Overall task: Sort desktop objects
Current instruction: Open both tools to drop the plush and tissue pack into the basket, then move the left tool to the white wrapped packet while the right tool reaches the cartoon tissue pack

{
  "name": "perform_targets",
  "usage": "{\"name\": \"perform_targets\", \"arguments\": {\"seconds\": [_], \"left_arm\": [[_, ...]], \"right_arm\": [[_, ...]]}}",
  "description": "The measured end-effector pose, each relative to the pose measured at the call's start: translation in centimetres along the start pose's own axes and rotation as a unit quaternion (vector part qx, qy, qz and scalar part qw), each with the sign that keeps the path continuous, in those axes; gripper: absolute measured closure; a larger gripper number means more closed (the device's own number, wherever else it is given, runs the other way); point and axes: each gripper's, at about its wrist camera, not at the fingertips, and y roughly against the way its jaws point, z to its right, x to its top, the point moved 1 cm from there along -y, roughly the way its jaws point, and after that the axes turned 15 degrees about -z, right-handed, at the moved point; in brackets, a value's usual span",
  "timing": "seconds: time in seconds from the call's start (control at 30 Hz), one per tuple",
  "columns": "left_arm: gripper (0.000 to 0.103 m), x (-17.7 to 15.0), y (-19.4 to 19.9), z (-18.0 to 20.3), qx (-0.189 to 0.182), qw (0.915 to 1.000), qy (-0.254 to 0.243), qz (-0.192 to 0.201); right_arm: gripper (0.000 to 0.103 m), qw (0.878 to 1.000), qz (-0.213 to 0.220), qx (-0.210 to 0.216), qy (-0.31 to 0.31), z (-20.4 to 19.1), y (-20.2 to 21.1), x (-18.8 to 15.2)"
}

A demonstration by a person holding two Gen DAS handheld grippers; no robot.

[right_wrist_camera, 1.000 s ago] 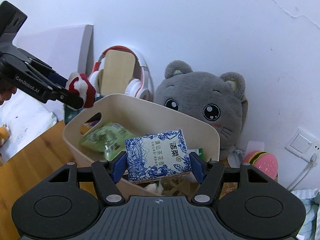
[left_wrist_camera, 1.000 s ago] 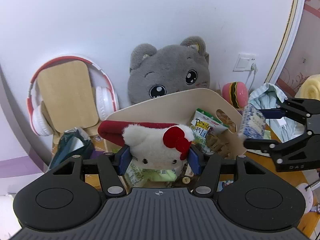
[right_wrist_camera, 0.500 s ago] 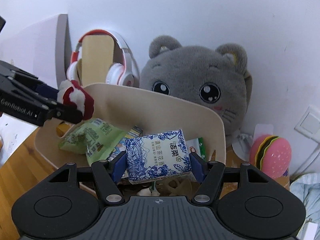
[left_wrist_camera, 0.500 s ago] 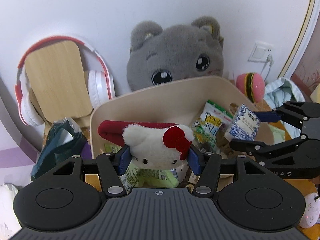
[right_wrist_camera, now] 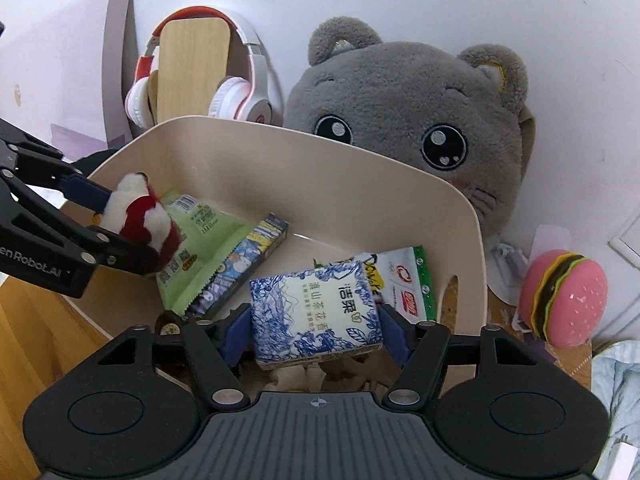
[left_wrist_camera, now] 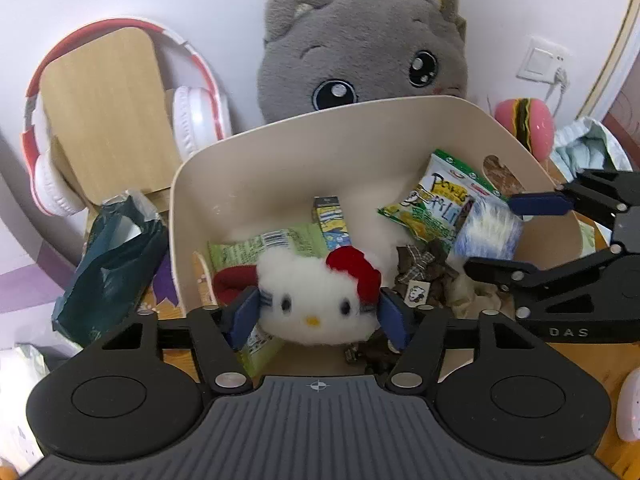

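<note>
A beige bin (left_wrist_camera: 304, 160) (right_wrist_camera: 320, 184) holds snack packets and other small items. My left gripper (left_wrist_camera: 318, 314) is shut on a white kitty plush with a red bow (left_wrist_camera: 316, 300), held inside the bin's left side; the plush also shows in the right wrist view (right_wrist_camera: 138, 216). My right gripper (right_wrist_camera: 316, 330) is shut on a blue-and-white tissue pack (right_wrist_camera: 316, 316), held over the bin's right side; the pack also shows in the left wrist view (left_wrist_camera: 488, 232).
A big grey cat plush (left_wrist_camera: 360, 52) sits behind the bin against the wall. White-and-red headphones (left_wrist_camera: 52, 148) hang on a wooden stand at the left. A dark green bag (left_wrist_camera: 108, 264) lies left of the bin. A pink burger toy (right_wrist_camera: 564, 296) sits at the right.
Both grippers have moved forward and down, from above the bin's rim to inside it, each still holding its item.
</note>
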Motion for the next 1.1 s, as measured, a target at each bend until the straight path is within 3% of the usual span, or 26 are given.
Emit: {"name": "perform_targets", "arguments": {"seconds": [0.2, 0.3, 0.53, 0.63, 0.77, 1.1], "left_arm": [[0.032, -0.4, 1.3, -0.4, -0.015, 0.9995, 0.026, 0.006], [0.031, -1.0, 2.5, -0.3, -0.018, 0.9995, 0.018, 0.020], [0.030, -2.9, 5.4, -0.1, -0.043, 0.9982, -0.010, 0.040], [0.028, -4.2, 6.4, 0.4, -0.060, 0.9964, -0.041, 0.044], [0.027, -6.5, 7.0, 1.8, -0.042, 0.9904, -0.120, 0.054], [0.027, -11.1, 4.7, 4.1, -0.037, 0.9726, -0.230, -0.005]], "right_arm": [[0.024, 1.000, 0.013, -0.005, -0.002, 0.3, 1.1, -0.6], [0.018, 1.000, 0.027, 0.001, -0.006, 0.5, 2.3, -1.0], [0.017, 0.999, 0.048, 0.009, 0.017, 0.7, 5.4, -3.2], [0.016, 0.998, 0.056, 0.016, 0.027, 0.8, 6.4, -4.7], [0.015, 0.997, 0.049, 0.022, 0.051, 0.9, 6.9, -6.8], [0.012, 0.998, 0.000, 0.044, 0.054, 0.7, 6.0, -10.8]]}}
